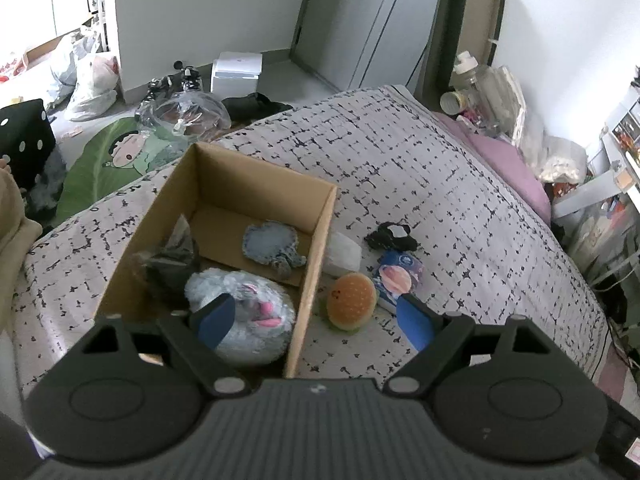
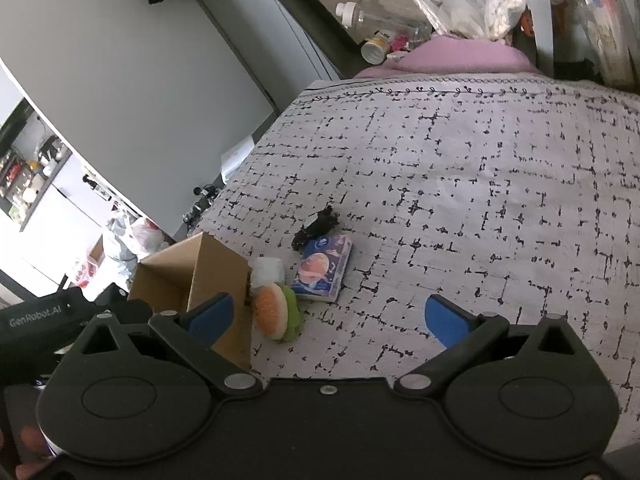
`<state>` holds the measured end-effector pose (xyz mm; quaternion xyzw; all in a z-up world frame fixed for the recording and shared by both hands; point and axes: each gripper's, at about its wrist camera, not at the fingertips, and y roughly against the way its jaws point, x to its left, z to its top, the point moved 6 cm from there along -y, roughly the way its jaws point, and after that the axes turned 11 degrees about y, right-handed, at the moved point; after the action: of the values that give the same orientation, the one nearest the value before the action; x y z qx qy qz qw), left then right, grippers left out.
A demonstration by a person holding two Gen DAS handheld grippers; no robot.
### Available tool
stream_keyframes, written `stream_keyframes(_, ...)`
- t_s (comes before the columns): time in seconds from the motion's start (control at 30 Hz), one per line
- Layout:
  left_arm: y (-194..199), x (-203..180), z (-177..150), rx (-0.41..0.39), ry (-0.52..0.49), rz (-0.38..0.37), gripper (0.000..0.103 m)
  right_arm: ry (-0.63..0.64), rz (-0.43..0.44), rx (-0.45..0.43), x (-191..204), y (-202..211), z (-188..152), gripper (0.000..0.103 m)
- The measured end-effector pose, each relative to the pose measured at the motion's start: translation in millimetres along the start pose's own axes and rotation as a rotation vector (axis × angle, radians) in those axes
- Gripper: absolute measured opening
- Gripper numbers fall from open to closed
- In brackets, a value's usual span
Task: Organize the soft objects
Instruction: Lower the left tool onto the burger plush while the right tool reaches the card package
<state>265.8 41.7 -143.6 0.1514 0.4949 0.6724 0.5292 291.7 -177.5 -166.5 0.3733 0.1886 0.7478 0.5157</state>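
Observation:
An open cardboard box [image 1: 248, 184] stands on the patterned bed cover [image 1: 440, 168]. Inside lie a grey fluffy plush [image 1: 248, 320], a blue denim piece [image 1: 268, 246] and a dark bagged item [image 1: 172, 264]. Just right of the box sit a burger plush [image 1: 351, 300], a white soft lump [image 1: 342, 256], a tissue pack [image 1: 400, 276] and a small black item [image 1: 392, 238]. My left gripper [image 1: 314, 318] hangs open over the box's right wall, holding nothing. My right gripper [image 2: 327, 316] is open above bare cover, with the burger plush [image 2: 272, 312] near its left finger, the tissue pack [image 2: 324, 272] and box [image 2: 220, 268] ahead.
A purple pillow [image 1: 504, 160] and bottles with clutter [image 1: 476, 88] crowd the bed's far end. On the floor left of the bed lie plastic bags [image 1: 92, 76], a green mat [image 1: 112, 152] and a white box [image 1: 236, 70]. The other gripper's body [image 2: 40, 316] shows at the left.

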Motion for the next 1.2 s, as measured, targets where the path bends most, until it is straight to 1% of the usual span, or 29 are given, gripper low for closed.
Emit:
stream_keyframes(0.1,-3.9,-6.8,-3.2,0.015,-0.013,0.005,0.087,-0.02,0.022,0.001,-5.7,-2.5,-1.3,0.103)
stream_keyframes(0.23,-7.2,-18.0,-8.2,0.011,-0.04,0.017,0.087,-0.053,0.054,0.001,-11.9,-7.4,-2.4,0.103)
stream_keyframes(0.4,-12.0,-31.0,-14.0,0.004,-0.058,0.026,0.087,-0.129,0.082,-0.005,-25.9,-13.4,-4.5,0.103)
stream_keyframes(0.67,-23.7,-51.8,-24.3,-0.013,-0.093,0.046,0.082,-0.219,0.141,-0.009,-40.5,-24.6,-6.1,0.102)
stream_keyframes(0.77,-30.9,-54.9,-27.3,-0.011,-0.092,0.058,0.074,-0.218,0.154,0.005,-40.6,-33.4,-6.3,0.1)
stream_keyframes(0.83,-37.7,-56.2,-28.8,-0.004,-0.092,0.069,0.068,-0.227,0.167,0.019,-42.1,-40.1,-7.1,0.095)
stream_keyframes(0.93,-48.5,-56.7,-31.1,0.009,-0.084,0.088,0.062,-0.267,0.191,0.039,-47.8,-49.7,-8.8,0.09)
stream_keyframes(1.2,-75.2,-70.2,-35.6,0.026,-0.124,0.119,0.054,-0.348,0.22,0.061,-63.7,-70.9,-10.0,0.083)
